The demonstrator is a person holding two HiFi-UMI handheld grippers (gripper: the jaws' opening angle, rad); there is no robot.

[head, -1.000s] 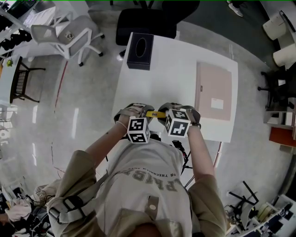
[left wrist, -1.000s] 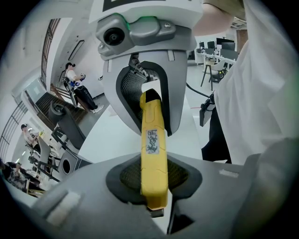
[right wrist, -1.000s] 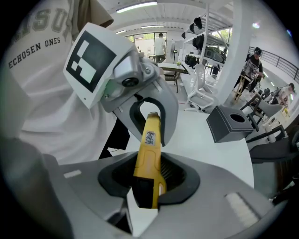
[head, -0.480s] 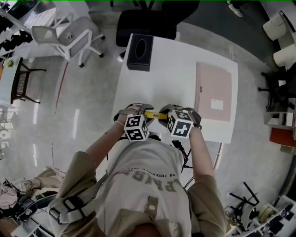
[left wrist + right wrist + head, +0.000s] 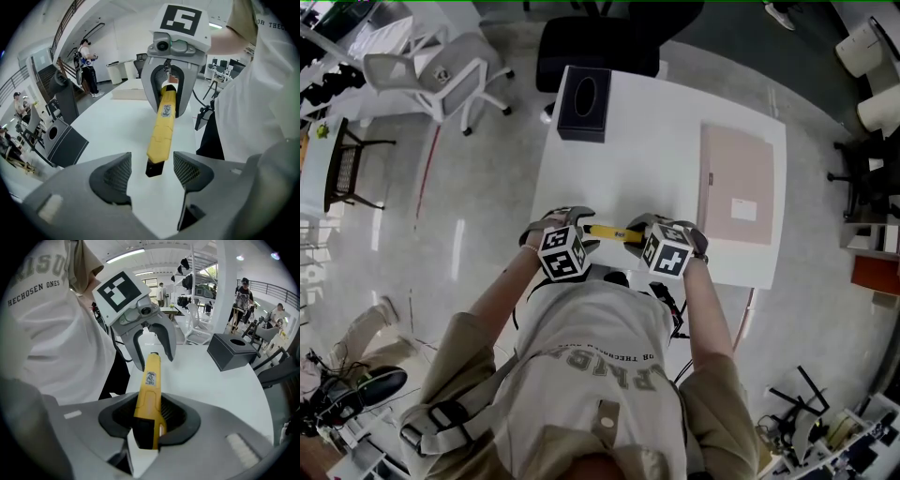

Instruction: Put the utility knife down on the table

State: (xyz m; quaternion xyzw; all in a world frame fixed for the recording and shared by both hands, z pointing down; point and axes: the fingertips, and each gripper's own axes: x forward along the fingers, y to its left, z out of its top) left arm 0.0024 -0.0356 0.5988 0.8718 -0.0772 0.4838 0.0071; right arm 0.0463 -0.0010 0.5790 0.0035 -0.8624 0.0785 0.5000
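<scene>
A yellow utility knife (image 5: 605,231) with black ends hangs level just above the white table (image 5: 656,141), near its front edge. My right gripper (image 5: 633,233) is shut on one end of it; in the right gripper view both pads press the knife (image 5: 149,390) inside that gripper (image 5: 150,420). My left gripper (image 5: 581,230) faces it from the left, its jaws opening. The knife's other black end (image 5: 154,166) sits between the left gripper's (image 5: 152,171) mesh pads, with a gap on each side. The right gripper (image 5: 169,89) shows straight across, and the left gripper (image 5: 152,341) likewise.
A black tissue box (image 5: 583,103) stands at the table's far left corner, also seen as the dark box (image 5: 232,351). A pink flat board (image 5: 734,185) lies along the right side. A black office chair (image 5: 600,37) is behind the table. People stand far off.
The left gripper has slid left, away from the right one, and opened off the knife's end. More yellow handle shows between the two cubes. The right gripper has held still.
</scene>
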